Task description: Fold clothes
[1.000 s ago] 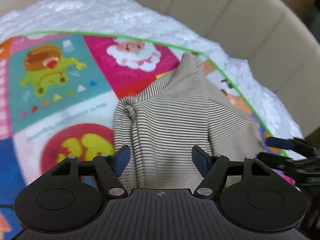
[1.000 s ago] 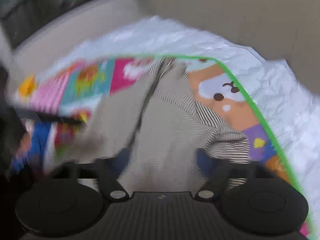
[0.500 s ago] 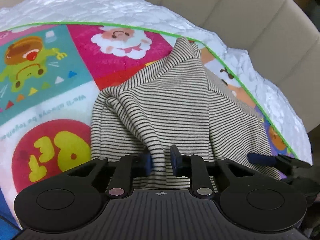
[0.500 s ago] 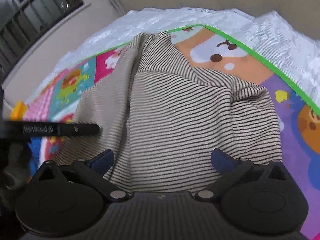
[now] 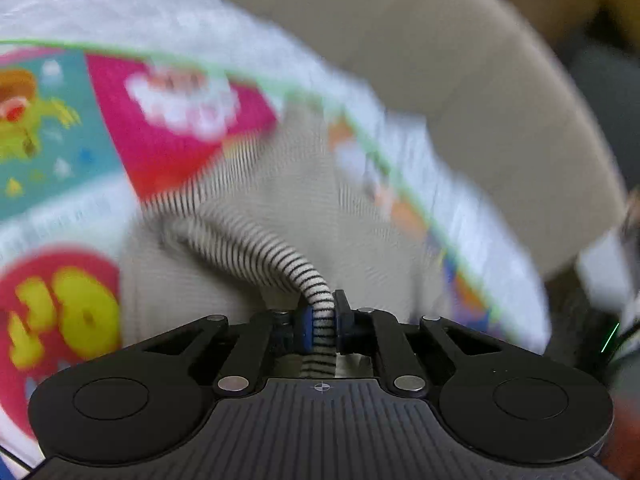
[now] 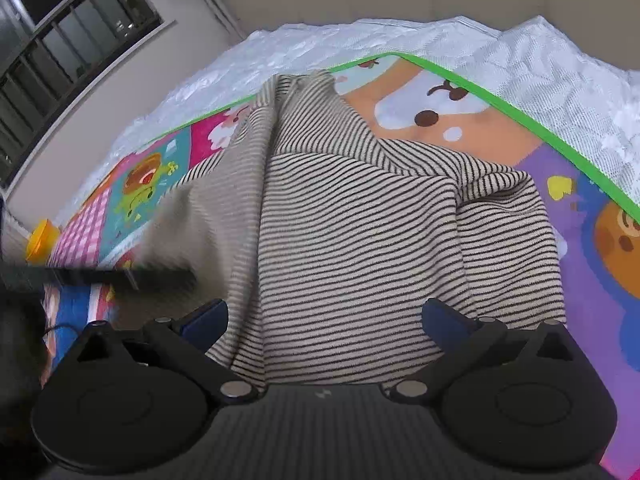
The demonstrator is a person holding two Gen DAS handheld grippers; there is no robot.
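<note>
Since half a second ago the left gripper (image 5: 320,322) has gone from nearly closed beside the cloth to fully clamped, and it is now pulling a roped-up bunch of the striped top (image 6: 360,240) off the surface; the whole left view is smearing with that motion. Nearest the lens, the jaws are pinching a narrow twist of striped fabric between the blue pads (image 5: 306,326), which looks like a grip on one layer or edge so it can be carried over for a fold. The right gripper (image 6: 324,316) is hovering over the near hem with its jaws standing wide apart and nothing between them, probably waiting to take the opposite edge.

Further out, the top is lying crumpled on the colourful play mat (image 6: 580,184), its narrow end reaching almost to the green border. Beyond that, a white quilted cover (image 6: 520,52) is spreading toward the beige padded backrest (image 5: 460,92).

The near hem is disappearing under the right gripper's body, so its edge is hidden. On the left of the right view, a dark blurred bar, likely the other tool, is covering part of the cloth, and which part of the garment the left jaws are holding cannot be told.
</note>
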